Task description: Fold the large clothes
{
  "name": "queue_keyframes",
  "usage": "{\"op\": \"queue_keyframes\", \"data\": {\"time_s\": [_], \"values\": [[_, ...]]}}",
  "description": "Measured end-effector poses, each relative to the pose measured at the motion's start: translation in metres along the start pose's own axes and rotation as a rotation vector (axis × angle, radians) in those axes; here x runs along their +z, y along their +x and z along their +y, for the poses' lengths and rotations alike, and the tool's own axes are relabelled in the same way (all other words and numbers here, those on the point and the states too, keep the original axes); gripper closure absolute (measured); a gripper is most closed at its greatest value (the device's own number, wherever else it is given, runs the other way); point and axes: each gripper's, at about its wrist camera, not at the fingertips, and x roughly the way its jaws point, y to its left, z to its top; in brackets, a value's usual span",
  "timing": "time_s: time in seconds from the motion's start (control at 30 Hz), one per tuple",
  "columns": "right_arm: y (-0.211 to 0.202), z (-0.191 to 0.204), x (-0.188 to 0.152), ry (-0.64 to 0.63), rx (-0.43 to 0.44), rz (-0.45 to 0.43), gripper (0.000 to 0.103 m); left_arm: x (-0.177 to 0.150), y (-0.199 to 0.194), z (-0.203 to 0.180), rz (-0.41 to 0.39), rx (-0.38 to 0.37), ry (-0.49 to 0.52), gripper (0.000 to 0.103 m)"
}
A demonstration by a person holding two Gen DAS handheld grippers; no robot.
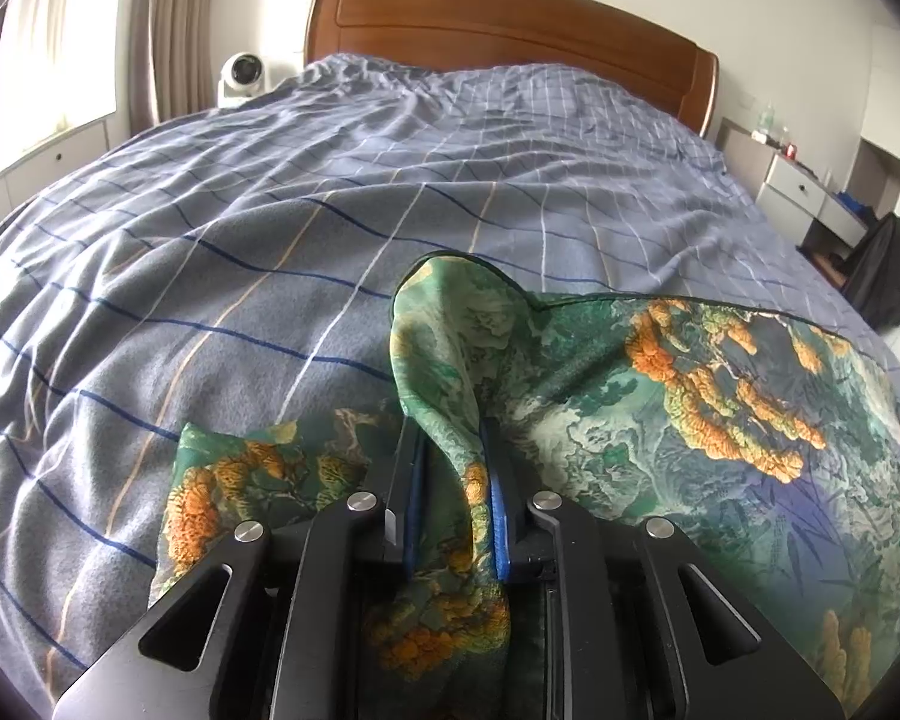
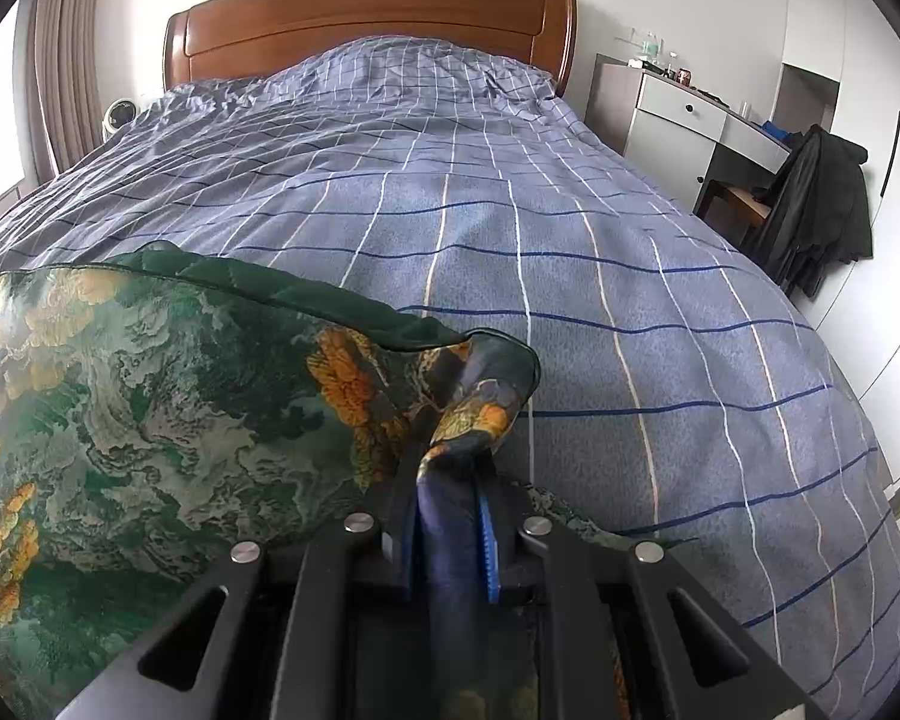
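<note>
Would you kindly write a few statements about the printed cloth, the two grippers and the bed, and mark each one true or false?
1. The left gripper is shut on the green printed cloth. True.
2. The right gripper holds nothing. False: a bunched corner of the same cloth sits between its jaws.
3. The cloth lies on a checked blue bedspread. True.
4. The headboard is white metal. False: it is brown wood.
5. A dark garment hangs by the desk beside the bed. True.
</note>
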Motion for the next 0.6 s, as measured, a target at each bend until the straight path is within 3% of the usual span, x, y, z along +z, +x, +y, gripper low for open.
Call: {"op": "queue_keyframes", "data": {"time_s": [0.43,0.57,0.6], "values": [[0.002,-0.003,0.0,0.027,0.023,-0.002,0.085,0.0,-0.001,0.002,-0.001,-0.005,-0.002,0.082],[0.001,-0.01,0.006,0.054,0.049,0.032,0.081,0.009,-0.004,0.006,0.038,-0.022,-0.02,0.068],[0.0,-0.017,0.01,0.078,0.071,0.05,0.078,0.012,-0.006,0.007,0.053,-0.02,-0.026,0.049]]}}
